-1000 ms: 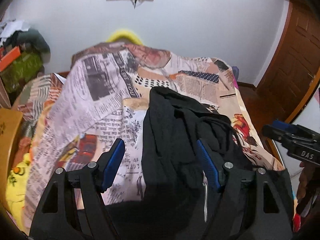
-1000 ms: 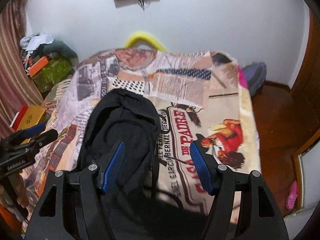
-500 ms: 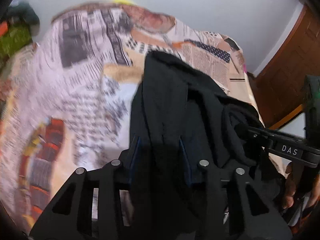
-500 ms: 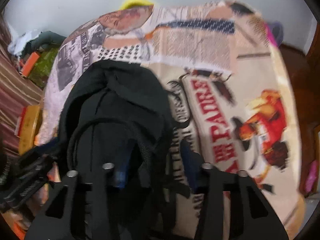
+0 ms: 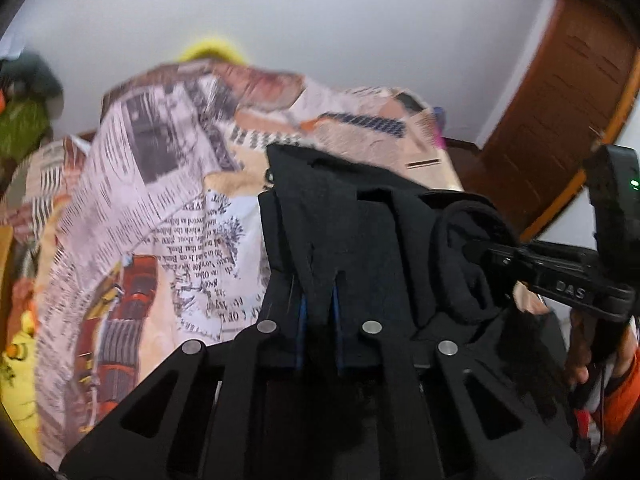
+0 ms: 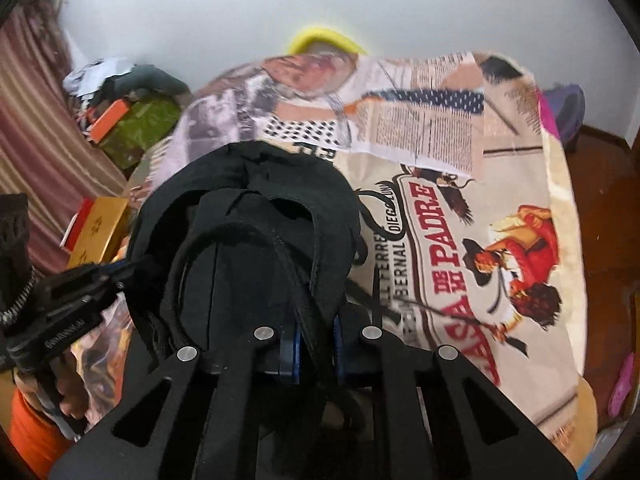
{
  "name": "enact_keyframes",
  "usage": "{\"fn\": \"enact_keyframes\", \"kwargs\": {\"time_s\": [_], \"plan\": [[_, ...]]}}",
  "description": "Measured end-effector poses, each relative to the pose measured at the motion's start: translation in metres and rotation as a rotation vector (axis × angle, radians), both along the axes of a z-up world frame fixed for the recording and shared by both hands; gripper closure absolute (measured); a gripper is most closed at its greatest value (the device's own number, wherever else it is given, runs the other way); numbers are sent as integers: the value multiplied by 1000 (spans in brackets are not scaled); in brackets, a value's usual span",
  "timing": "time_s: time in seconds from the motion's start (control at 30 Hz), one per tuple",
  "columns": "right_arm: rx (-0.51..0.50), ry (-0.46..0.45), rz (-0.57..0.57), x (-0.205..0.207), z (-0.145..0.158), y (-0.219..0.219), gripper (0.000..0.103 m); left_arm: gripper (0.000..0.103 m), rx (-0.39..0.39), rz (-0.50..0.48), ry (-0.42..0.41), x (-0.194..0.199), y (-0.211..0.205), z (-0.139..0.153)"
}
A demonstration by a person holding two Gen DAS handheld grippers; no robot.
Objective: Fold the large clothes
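Observation:
A black garment [image 5: 348, 220] lies bunched on a bed with a newspaper-print sheet [image 5: 160, 200]. My left gripper [image 5: 318, 320] is shut on a fold of its near edge; blue pads [image 5: 301, 324] press the cloth. My right gripper [image 6: 316, 340] is shut on the garment's [image 6: 256, 216] near edge too, with a black cord running between its blue pads [image 6: 291, 350]. The right gripper also shows in the left wrist view [image 5: 560, 276], at the right, pinching the cloth. The left gripper shows at the left in the right wrist view [image 6: 68, 308].
The printed sheet [image 6: 460, 200] covers the bed past the garment. A wooden door [image 5: 560, 100] stands at the right and a white wall [image 5: 320, 20] behind. Boxes and clutter [image 6: 120, 120] sit at the bed's left. A yellow box [image 6: 96, 232] lies near the left edge.
Both grippers went from open above the garment to shut on its near edge. The views have tilted up and the garment's near edge has been gathered.

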State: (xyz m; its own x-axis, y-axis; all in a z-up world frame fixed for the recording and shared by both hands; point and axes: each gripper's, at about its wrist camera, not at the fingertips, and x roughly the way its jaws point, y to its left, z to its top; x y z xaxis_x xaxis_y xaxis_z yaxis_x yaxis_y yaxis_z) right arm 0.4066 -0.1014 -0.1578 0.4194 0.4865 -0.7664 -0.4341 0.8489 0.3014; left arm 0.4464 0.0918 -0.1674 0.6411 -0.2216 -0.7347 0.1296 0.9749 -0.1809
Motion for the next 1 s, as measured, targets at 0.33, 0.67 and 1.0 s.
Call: {"fn": "enact_keyframes", "kwargs": {"time_s": [0.33,0.67,1.0], "plan": [[45,-61,75,-104,33,-18,94,94,17,-94,-28,-111,-14,29],[-17,-20,119,-182,4,-21,93,94,15,-85,65,-189,-17,-21],[-85,42,106,-199,-31,-21,93,93,50,-89,219,-212,-30,-80]]}}
